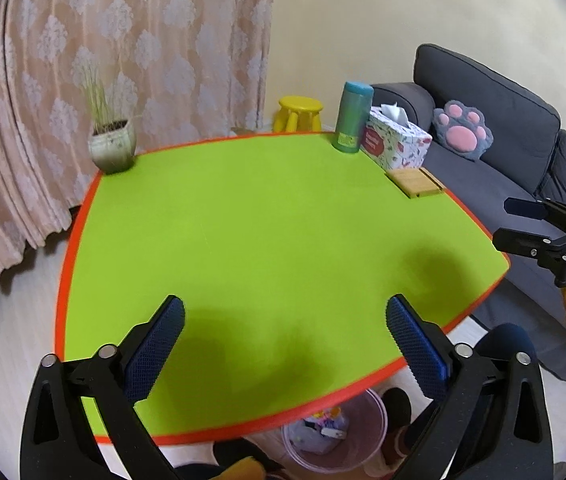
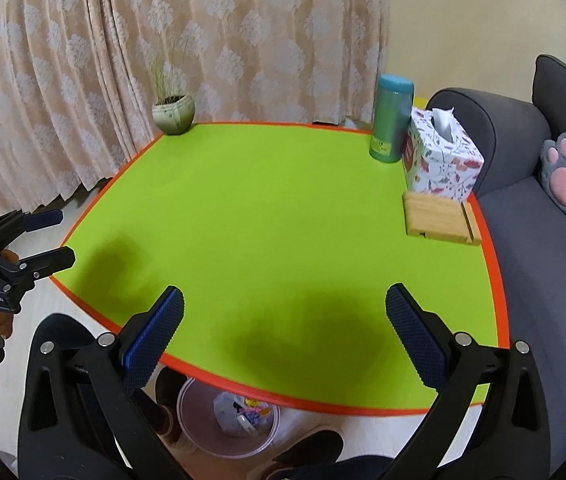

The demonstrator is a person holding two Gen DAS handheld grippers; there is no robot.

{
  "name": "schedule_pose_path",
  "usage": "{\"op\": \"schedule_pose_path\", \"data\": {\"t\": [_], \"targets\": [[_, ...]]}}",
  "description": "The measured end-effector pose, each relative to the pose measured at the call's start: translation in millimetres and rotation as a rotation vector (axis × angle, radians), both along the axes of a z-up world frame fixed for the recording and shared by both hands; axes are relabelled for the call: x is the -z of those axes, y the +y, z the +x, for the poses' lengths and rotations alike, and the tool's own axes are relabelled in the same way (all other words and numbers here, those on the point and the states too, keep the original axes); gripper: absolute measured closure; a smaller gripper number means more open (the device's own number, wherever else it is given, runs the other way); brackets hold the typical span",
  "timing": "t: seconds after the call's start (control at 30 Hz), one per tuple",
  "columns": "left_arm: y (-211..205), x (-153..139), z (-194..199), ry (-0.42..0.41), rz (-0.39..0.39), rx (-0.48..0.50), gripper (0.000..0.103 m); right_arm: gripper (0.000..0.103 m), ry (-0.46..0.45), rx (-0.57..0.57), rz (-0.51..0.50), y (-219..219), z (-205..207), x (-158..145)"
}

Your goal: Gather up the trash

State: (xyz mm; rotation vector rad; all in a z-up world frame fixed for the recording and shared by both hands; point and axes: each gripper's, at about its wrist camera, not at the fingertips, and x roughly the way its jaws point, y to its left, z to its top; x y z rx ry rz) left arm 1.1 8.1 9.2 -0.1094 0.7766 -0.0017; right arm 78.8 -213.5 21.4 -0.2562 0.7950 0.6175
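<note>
A clear pink trash bin (image 1: 367, 450) stands on the floor under the table's near edge, with wrappers and a bag inside; it also shows in the right wrist view (image 2: 199, 436). My left gripper (image 1: 285, 312) is open and empty above the near part of the green table (image 1: 263, 220). My right gripper (image 2: 285, 304) is open and empty above the table (image 2: 263, 208) too. Each gripper shows in the other's view, the right gripper (image 1: 523, 224) off the table's right corner, the left gripper (image 2: 49, 238) off its left edge. No loose trash shows on the table.
On the table stand a potted plant (image 1: 112, 148), a teal bottle (image 1: 353, 118), a tissue box (image 1: 397, 142) and a wooden stand (image 1: 417, 183). A grey sofa (image 1: 495, 120) with a paw cushion is to the right. A yellow stool (image 1: 299, 114) and curtain are behind.
</note>
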Motion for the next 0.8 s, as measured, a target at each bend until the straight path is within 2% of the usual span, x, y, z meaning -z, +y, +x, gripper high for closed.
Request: {"op": "schedule_pose_path", "data": {"t": [0.3,0.8], "targets": [[10.0,2.1,17.6,0.022,-0.066,-0.002,0.006,0.004,0.021,-0.037,0.008,9.1,14.4,-1.7],[7.3,7.4,32.3,0.060,-0.077,0.031,0.006,0.004,0.060,-0.090,0.025,16.7,18.7,1.5]]}}
